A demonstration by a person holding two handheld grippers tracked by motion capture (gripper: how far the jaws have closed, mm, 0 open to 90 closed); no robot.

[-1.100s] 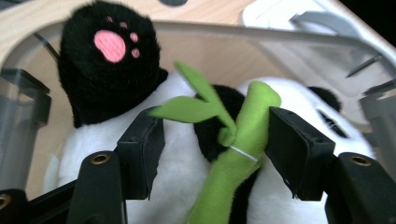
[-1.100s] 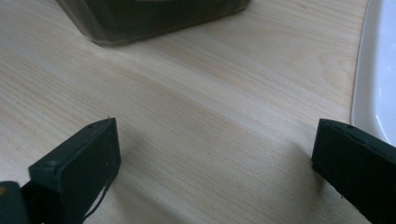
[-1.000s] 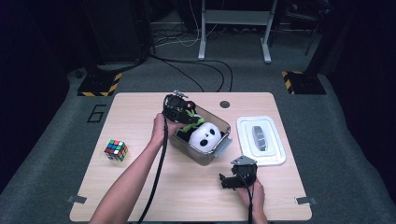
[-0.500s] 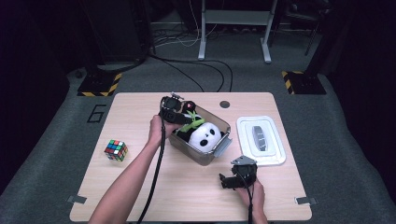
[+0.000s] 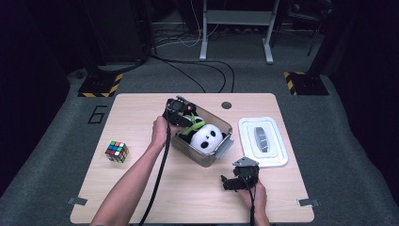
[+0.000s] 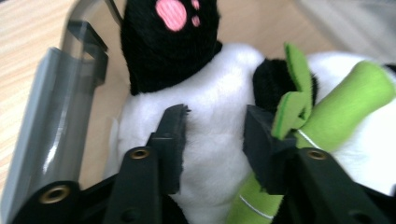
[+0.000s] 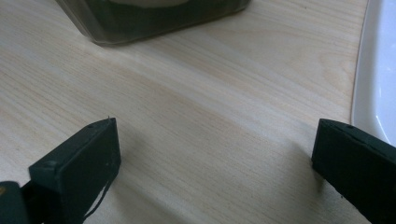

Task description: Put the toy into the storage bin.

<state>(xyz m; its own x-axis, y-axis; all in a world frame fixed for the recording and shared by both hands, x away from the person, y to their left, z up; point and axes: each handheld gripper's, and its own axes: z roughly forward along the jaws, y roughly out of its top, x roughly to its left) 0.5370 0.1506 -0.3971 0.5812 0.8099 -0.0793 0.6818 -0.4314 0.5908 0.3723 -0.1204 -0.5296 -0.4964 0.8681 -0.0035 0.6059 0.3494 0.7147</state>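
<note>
Clear box (image 5: 207, 157): one panda plush (image 5: 206, 136); one lid (image 5: 263, 141); one cube (image 5: 116, 151).

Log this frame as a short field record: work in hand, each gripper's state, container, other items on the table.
work in hand: panda plush sits in the clear bin
left gripper: over the bin, jaws either side of the plush's white belly; jaws have just been opening a little; grip unclear
right gripper: open, low over bare table
lid: flat, right of bin
Rubik's cube: left of bin
</note>
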